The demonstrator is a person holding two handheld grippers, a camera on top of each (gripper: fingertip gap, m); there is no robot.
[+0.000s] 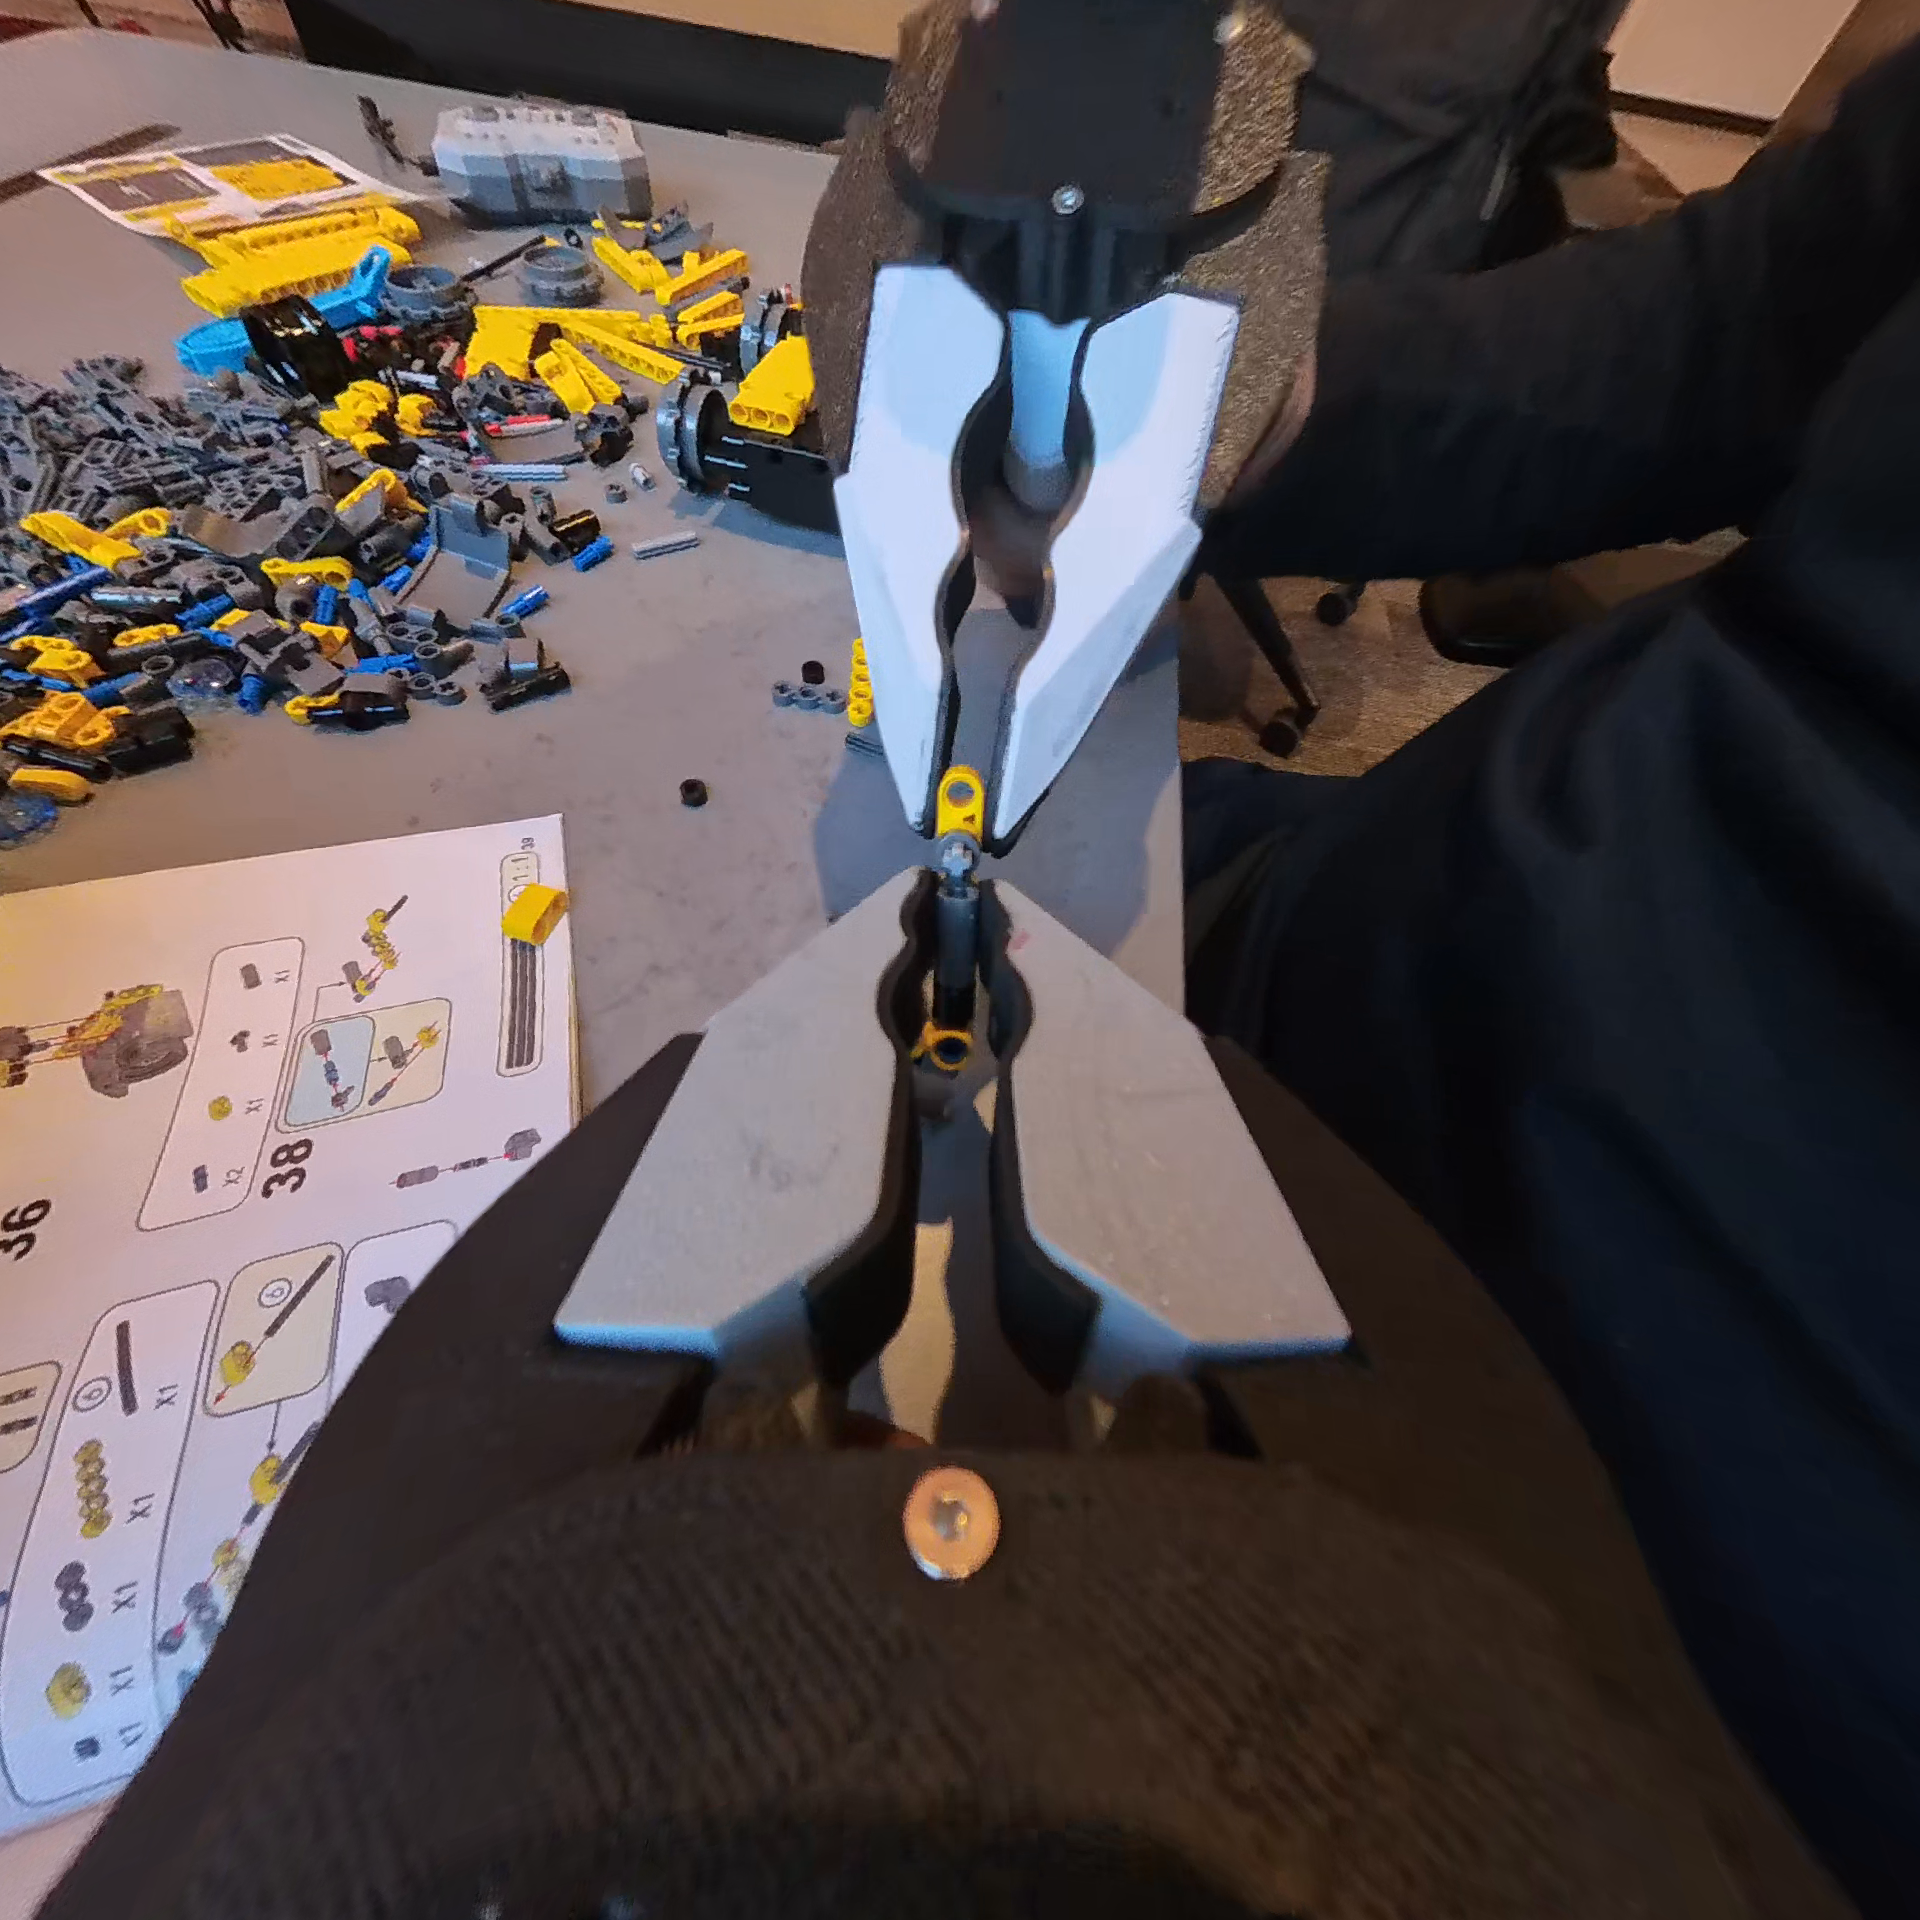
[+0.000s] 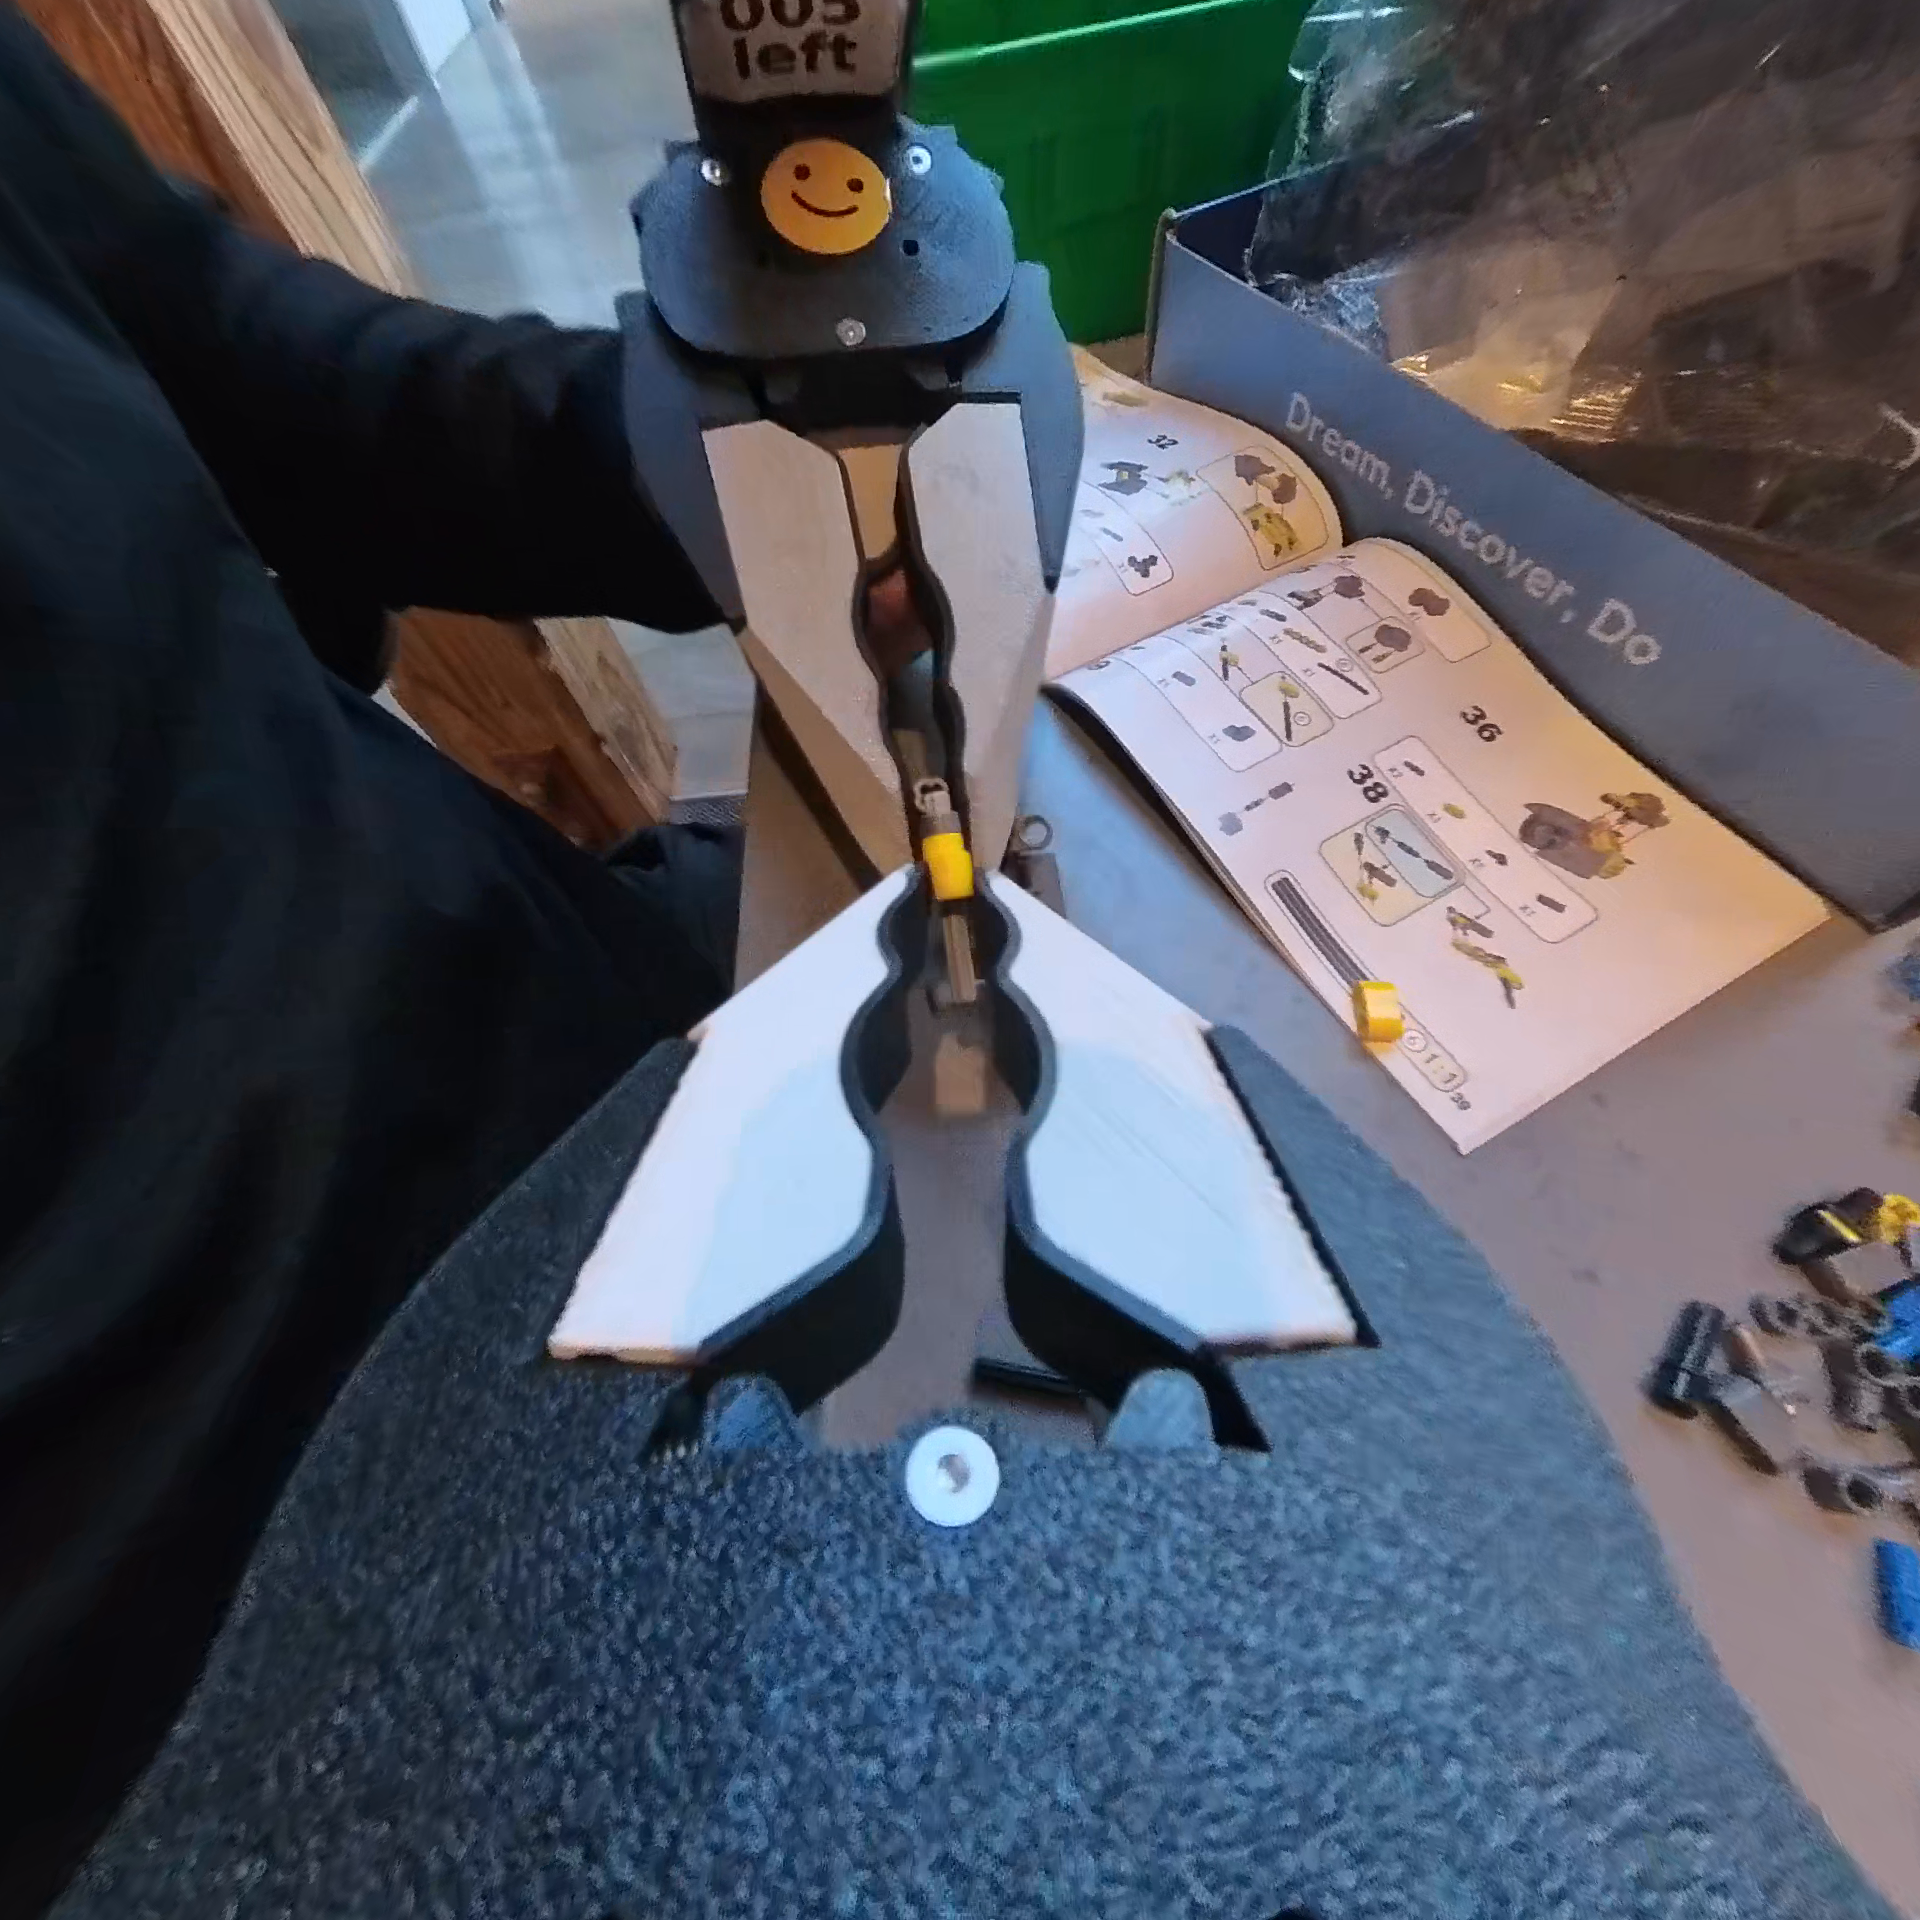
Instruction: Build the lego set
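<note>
In the left wrist view my left gripper [image 1: 951, 888] is shut on a thin dark axle assembly [image 1: 954, 935] with a grey tip and a small yellow part [image 1: 943, 1044] further back between the fingers. My right gripper [image 1: 961, 831] comes in from above, tip to tip with the left. It is shut on a small yellow connector [image 1: 961, 798] that touches the axle's grey tip. In the right wrist view my right gripper [image 2: 948, 891] pinches the yellow connector [image 2: 948, 868]. The left gripper [image 2: 940, 831] faces it and holds the grey axle [image 2: 928, 800]. Both are held above the grey table's [image 1: 675, 675] edge.
An open instruction booklet [image 1: 260, 1143] lies to the left, with a loose yellow piece [image 1: 535, 914] on its corner. A big pile of yellow, grey and blue parts [image 1: 312, 468] lies beyond. A grey box [image 2: 1558, 582] and a green bin [image 2: 1091, 135] stand behind the booklet. A dark sleeve [image 1: 1558, 416] is at the right.
</note>
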